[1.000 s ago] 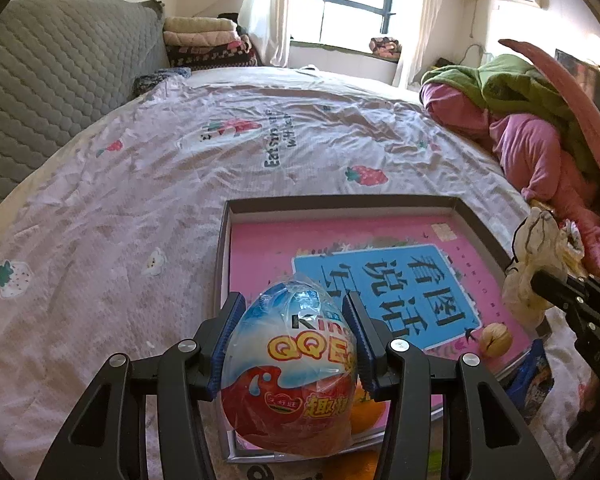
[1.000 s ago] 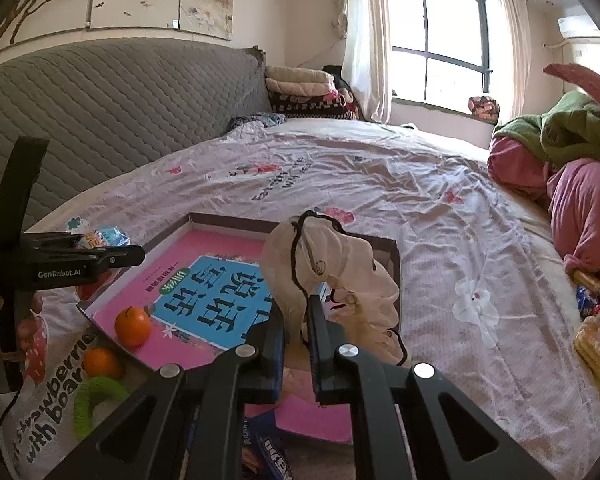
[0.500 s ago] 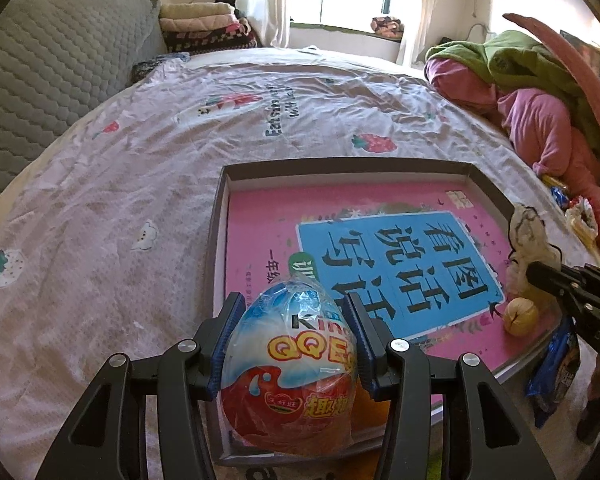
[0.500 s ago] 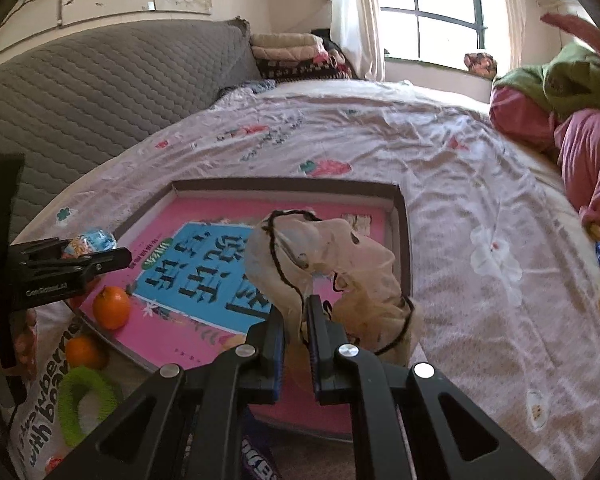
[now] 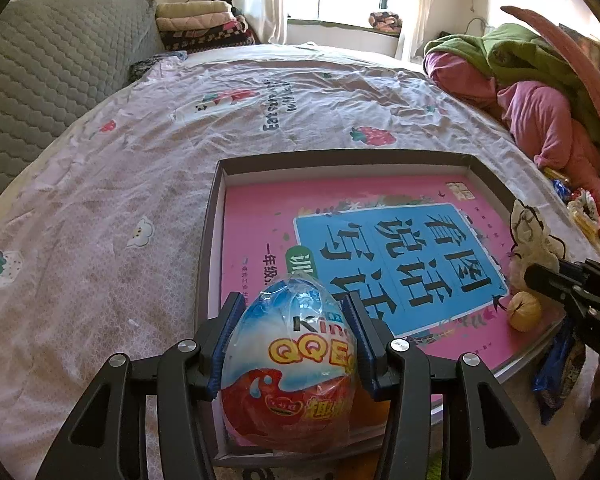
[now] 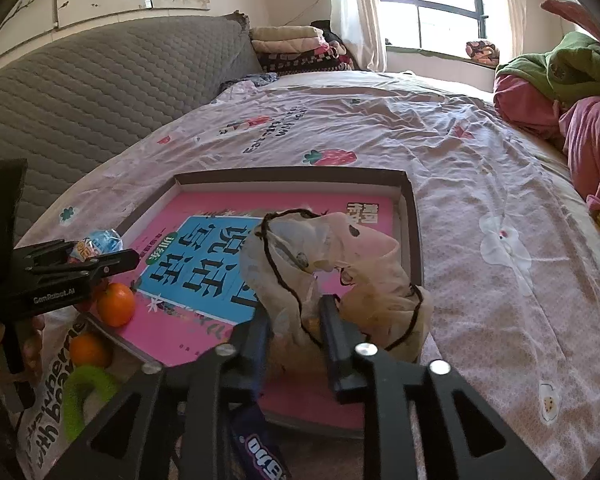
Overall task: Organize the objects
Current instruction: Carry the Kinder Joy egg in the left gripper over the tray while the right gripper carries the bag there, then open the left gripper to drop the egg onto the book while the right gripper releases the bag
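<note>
A shallow box tray with a pink and blue book cover inside lies on the bed. My left gripper is shut on a wrapped egg-shaped toy, held over the tray's near left corner. My right gripper has its jaws spread apart around a crumpled beige cloth pouch with black cord, which rests on the tray's near right part. The pouch also shows in the left wrist view. A walnut-like nut lies in the tray.
One orange sits in the tray, another lies outside beside a green ring. A blue snack packet lies by the tray's front. Pink and green bedding is piled at right. A grey headboard runs along the left.
My right gripper's jaws have opened from pinching the pouch, and the pouch has come down onto the tray. My left gripper has moved forward over the tray with the egg.
</note>
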A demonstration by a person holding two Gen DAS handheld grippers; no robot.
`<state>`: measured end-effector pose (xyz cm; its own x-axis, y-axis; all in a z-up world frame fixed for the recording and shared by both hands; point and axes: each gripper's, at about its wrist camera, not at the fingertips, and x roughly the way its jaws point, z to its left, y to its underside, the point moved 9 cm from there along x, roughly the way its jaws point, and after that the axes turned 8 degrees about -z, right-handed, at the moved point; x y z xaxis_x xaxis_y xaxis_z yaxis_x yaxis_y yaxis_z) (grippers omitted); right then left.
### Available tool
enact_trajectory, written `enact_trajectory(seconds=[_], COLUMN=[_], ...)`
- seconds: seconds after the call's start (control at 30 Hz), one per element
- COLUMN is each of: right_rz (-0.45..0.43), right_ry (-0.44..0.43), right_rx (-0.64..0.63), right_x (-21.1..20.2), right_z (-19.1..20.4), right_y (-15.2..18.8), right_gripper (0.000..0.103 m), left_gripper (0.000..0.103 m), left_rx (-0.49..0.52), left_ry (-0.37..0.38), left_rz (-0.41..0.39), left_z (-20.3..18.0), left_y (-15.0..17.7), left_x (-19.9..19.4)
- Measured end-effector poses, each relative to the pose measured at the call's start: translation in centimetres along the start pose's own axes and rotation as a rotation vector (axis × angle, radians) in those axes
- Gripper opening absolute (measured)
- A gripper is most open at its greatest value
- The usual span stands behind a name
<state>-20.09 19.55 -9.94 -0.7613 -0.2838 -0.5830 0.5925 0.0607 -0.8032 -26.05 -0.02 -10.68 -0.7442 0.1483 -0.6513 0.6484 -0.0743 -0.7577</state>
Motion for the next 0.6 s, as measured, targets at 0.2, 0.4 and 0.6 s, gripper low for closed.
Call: enact_trajectory(seconds=[0.2, 0.4, 0.6], right_rz=[-0.015, -0.053, -0.087], right_ry=[0.033, 0.058, 0.061], right_rx=[-0.041, -0.043, -0.049], right_x=[-0.5, -1.5, -2.4], right_z=[0.4, 0.0, 0.1], right_y=[-0.3, -1.3, -2.2], right_gripper=[0.029, 0.029, 0.029], left_gripper=[0.055, 0.064, 0.064], left_rx=[0.0, 0.0, -0.003], left_ry=[0.0, -0.01, -0.022], left_rz=[0.002, -0.004, -0.006], left_z=[0.0, 0.1, 0.6], left_y=[0.0, 0.0, -0.1], left_x=[0.1, 0.1, 0.2])
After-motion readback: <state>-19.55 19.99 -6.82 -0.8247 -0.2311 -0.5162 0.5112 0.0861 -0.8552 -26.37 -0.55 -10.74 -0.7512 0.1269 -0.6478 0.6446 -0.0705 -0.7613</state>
